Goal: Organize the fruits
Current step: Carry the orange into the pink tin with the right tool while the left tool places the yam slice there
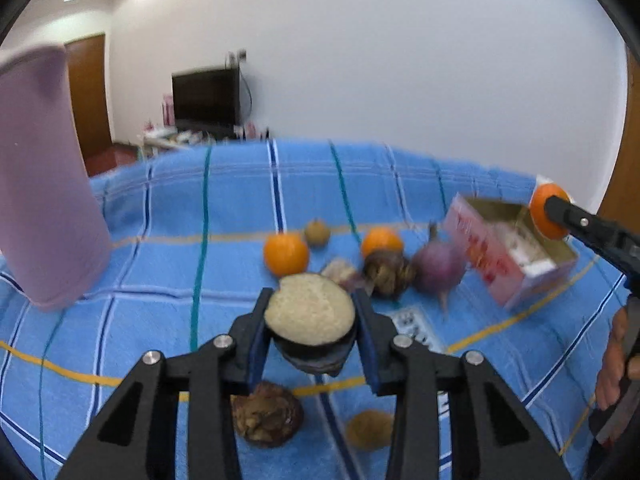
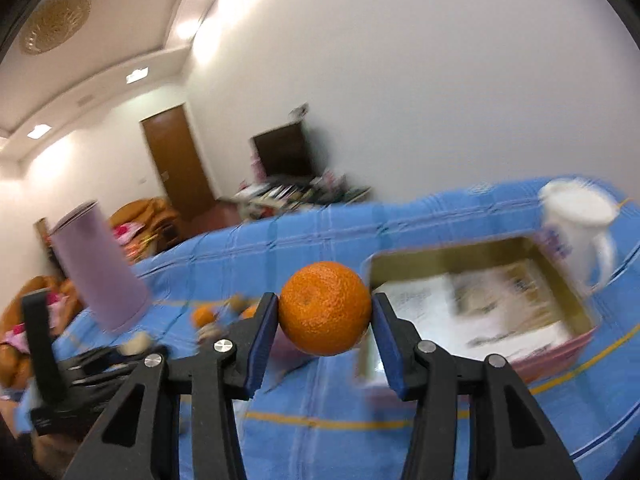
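Observation:
My left gripper point(image 1: 312, 312) is shut on a halved dark fruit point(image 1: 310, 316) with a pale cut face, held above the blue cloth. My right gripper point(image 2: 325, 312) is shut on an orange point(image 2: 325, 308), held just left of the open pink box point(image 2: 576, 344); in the left wrist view that orange point(image 1: 542, 212) hangs over the box point(image 1: 504, 256). On the cloth lie two oranges point(image 1: 286, 254) point(image 1: 381, 240), a small brown fruit point(image 1: 317, 232), a purple fruit point(image 1: 438, 266), and brown pieces point(image 1: 388, 272) point(image 1: 266, 414).
A tall pink cylinder point(image 1: 44, 184) stands at the left; it also shows in the right wrist view point(image 2: 98, 268). A white mug point(image 2: 580, 224) stands behind the box. The blue striped cloth point(image 1: 160, 208) covers the table. A round tan piece point(image 1: 368, 428) lies near me.

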`<state>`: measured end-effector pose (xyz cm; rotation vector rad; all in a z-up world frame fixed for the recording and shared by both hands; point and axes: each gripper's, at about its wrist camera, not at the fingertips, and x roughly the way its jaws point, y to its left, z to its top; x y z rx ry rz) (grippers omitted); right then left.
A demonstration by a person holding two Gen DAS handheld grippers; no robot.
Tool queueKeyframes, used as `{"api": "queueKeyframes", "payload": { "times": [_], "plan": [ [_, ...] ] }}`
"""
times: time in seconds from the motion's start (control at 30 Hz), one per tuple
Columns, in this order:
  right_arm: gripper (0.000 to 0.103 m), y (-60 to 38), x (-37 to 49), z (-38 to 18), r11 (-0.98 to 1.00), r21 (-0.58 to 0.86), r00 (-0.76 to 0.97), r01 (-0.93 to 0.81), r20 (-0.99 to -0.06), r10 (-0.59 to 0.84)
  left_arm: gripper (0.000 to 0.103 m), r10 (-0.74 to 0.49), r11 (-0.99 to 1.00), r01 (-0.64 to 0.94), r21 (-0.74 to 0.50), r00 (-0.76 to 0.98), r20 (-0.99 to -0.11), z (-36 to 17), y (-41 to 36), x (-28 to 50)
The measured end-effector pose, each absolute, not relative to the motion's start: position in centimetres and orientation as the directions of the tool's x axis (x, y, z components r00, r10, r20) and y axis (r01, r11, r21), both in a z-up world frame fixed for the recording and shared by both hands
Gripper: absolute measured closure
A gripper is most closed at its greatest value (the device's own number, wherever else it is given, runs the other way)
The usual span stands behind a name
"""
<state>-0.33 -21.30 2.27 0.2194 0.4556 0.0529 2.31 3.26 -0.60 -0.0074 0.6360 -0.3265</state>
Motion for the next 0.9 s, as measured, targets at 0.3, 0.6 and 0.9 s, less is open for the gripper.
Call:
{"api": "queueKeyframes", "payload": {
  "times": [0.3,0.6,0.9],
  "plan": [
    [0.054,-27.2,0.7,2.1,0.979,0.149,0.889,0.139,-0.453,-0.057,0.063,-0.326,0.94,0.331,-0.086,0.788,-0.522,1.6,-0.9,1.2],
    [0.054,-32.3,1.2,0.3,0.964,0.141,0.838,0.227,-0.532,-0.12,0.063,-0.4,0.897,0.436,-0.066,0.741,-0.54,2.2,-8.4,1.4],
    [0.054,-33.4,2.2,-0.7,0.972,0.124,0.799,0.2,-0.595,-0.088,0.063,-0.476,0.855,0.51,-0.094,0.7,-0.532,2.4,-15.5,3.0]
  ]
}}
